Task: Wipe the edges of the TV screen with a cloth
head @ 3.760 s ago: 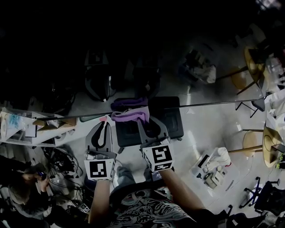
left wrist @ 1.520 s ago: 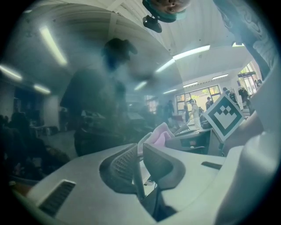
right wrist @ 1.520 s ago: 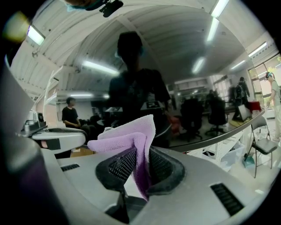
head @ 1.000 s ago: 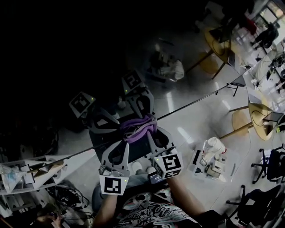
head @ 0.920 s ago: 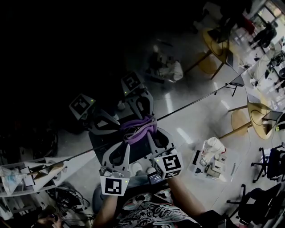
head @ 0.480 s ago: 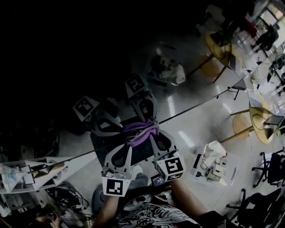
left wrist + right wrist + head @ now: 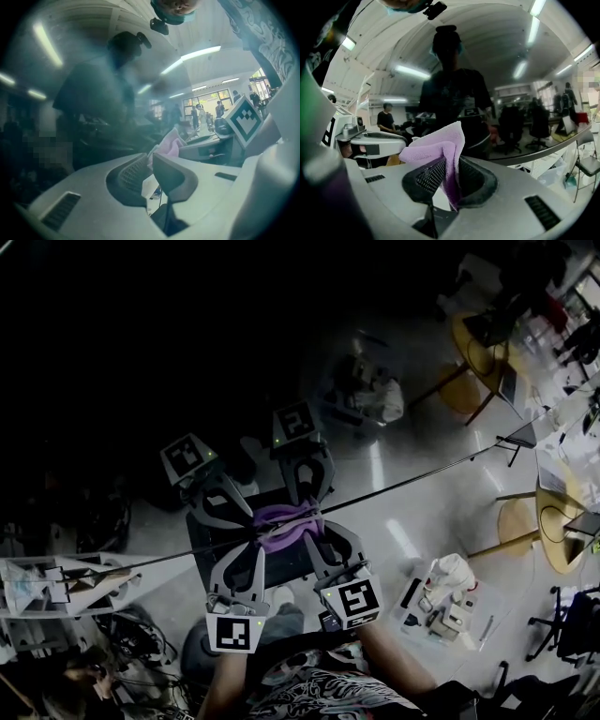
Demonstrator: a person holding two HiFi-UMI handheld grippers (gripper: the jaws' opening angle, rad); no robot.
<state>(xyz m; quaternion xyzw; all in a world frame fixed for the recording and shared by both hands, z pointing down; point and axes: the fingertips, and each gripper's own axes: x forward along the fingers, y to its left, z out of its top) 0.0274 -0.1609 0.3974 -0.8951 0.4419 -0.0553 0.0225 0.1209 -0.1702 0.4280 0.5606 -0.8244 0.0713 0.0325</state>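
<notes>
At the TV's edge: a thin line ran diagonally across the head view, with the dark, glossy TV screen above it.
Cloth: purple, bunched on that edge between the two grippers' tips.
Right gripper: its jaws were closed on the cloth. Its own view showed the cloth pinched between the ribbed pads at the gripper's tips, a fold standing up above them.
Left gripper: its tips met the cloth from the left. In its hazy view the jaws stood close together with pale cloth at their tips, apparently pinched.
Marker cubes: one on the left gripper and one on the right, both nearest the person.
Reflections: mirrored grippers showed in the screen just above the edge, meeting the real ones at the cloth.
Forearm: it reached up from the bottom of the head view to the right gripper.
</notes>
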